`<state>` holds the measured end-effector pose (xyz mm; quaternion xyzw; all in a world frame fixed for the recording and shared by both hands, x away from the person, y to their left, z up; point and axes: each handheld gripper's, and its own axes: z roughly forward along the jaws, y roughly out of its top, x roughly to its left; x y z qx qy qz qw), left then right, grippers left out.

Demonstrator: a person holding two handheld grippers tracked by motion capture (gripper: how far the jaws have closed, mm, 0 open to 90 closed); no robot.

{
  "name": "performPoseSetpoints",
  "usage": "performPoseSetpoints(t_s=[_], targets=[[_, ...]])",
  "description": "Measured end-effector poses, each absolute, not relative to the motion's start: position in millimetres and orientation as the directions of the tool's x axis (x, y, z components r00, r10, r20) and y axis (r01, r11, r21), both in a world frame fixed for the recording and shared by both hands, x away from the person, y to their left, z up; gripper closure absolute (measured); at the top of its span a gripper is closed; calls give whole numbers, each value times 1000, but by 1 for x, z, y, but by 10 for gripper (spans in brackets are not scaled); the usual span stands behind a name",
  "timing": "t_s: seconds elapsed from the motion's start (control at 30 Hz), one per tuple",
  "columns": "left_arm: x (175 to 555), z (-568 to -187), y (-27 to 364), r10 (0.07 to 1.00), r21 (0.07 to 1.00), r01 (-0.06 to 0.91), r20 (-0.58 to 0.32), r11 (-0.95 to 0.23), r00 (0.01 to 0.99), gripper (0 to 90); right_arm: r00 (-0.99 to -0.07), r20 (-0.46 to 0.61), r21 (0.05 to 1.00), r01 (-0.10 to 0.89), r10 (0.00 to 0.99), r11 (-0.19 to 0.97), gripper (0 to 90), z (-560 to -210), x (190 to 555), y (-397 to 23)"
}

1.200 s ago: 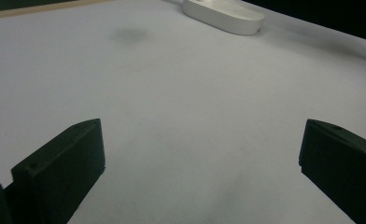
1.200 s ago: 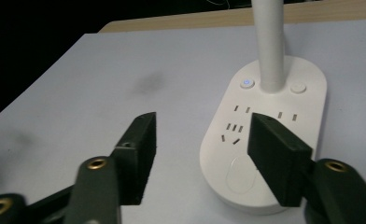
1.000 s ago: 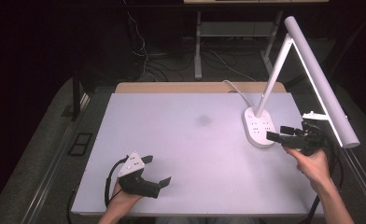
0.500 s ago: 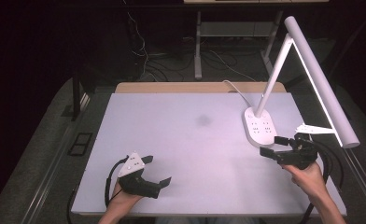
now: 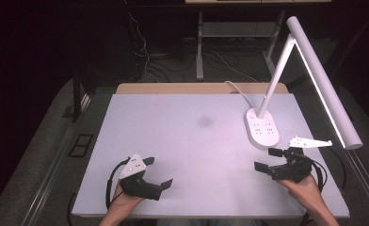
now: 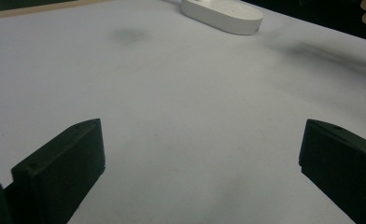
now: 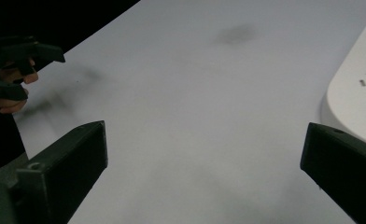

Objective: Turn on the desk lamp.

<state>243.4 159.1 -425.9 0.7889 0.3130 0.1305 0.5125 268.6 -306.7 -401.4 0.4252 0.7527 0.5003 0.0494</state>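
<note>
My left gripper (image 5: 158,172) rests at the near left of the white table (image 5: 182,141), held in a hand, jaws wide apart with nothing between them. In the left gripper view its jaws (image 6: 202,135) frame bare tabletop. My right gripper (image 5: 265,158) sits at the near right, just in front of the white lamp base (image 5: 261,129), open and empty, pointing left. In the right gripper view the gripper (image 7: 204,137) has the lamp base (image 7: 354,93) beside its right jaw, and the left gripper (image 7: 17,56) is far off at the left.
A white desk lamp rises from the base, its long lit head (image 5: 324,80) overhanging the table's right edge. A cord runs from the base to the back edge. A faint dark smudge (image 5: 204,121) marks mid-table. The lamp base (image 6: 221,14) lies far ahead.
My right gripper has drawn back toward the near edge and leftward, away from the lamp base. The left gripper has stayed put.
</note>
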Motion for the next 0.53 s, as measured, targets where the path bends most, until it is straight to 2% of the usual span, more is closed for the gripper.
performPoseSetpoints(t_s=[0.53], targets=[[243, -426, 159, 627, 890, 360, -115, -279, 770, 0, -651, 328, 781, 595, 684, 191, 0, -428, 251, -291]])
